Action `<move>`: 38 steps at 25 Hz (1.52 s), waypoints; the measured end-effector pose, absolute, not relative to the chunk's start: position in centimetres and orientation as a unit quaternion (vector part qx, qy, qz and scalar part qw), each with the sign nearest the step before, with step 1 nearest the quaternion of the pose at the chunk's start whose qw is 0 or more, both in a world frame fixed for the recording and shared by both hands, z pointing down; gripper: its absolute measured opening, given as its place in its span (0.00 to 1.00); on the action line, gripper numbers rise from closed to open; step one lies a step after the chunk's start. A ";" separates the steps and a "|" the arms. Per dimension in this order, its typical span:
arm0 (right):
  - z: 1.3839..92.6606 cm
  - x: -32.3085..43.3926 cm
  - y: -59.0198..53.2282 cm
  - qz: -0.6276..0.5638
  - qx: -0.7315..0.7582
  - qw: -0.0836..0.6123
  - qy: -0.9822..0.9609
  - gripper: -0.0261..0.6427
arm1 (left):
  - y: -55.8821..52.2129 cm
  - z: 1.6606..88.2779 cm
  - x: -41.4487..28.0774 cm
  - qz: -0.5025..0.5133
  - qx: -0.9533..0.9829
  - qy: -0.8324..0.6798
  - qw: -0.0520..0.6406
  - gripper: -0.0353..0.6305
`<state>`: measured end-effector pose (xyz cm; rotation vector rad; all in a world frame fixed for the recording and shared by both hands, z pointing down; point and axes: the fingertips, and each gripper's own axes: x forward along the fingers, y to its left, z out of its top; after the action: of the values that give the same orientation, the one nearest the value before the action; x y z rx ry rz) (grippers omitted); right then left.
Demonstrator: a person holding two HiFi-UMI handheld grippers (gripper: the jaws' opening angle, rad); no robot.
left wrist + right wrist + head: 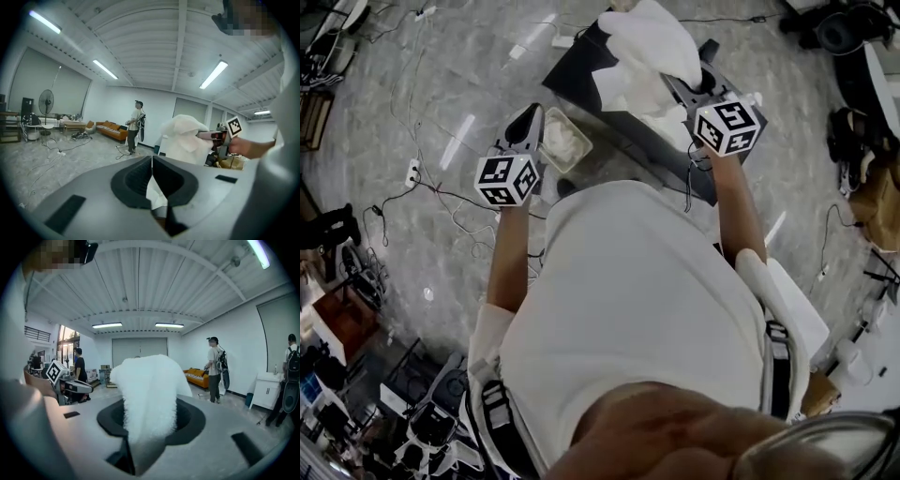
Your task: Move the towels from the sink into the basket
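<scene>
Head view: right gripper (692, 86) clamped the white towel (645, 42) at upper centre, with the basket (572, 124) lower left of it. Left gripper view: left gripper (152, 161) was closed, apparently empty. Right gripper view: towel was bunched between the jaws. I judged the hanging cloth might slip out short of the basket.

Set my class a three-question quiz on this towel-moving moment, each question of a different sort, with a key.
1. What does the right gripper grip? A) a towel B) a sponge C) nothing
2. True or false: the jaws of the left gripper stand wide apart.
3. Fill in: the towel's colour is ____.
Key: 1 A; 2 false; 3 white.
</scene>
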<state>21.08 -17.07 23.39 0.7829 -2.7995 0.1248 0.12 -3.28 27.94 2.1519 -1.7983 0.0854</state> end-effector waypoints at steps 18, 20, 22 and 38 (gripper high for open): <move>19.4 12.5 -12.7 -0.005 0.181 0.081 -0.980 0.29 | 1.3 26.1 -5.3 0.006 0.705 -0.694 0.147 0.07; 19.9 10.9 -12.0 0.000 0.163 0.081 -0.983 0.29 | 2.2 26.3 -6.0 0.004 0.696 -0.702 0.151 0.07; 20.4 8.9 -10.9 0.007 0.142 0.082 -0.987 0.29 | 3.3 26.6 -6.9 0.003 0.686 -0.711 0.156 0.07; 33.5 -7.1 -4.5 0.090 0.031 0.158 -0.983 0.29 | 9.1 36.1 -16.3 0.025 0.634 -0.739 0.226 0.07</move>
<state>-7.10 -4.53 33.51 0.0894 -2.8107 0.2563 -16.26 9.06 36.06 1.7486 -2.0370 0.0690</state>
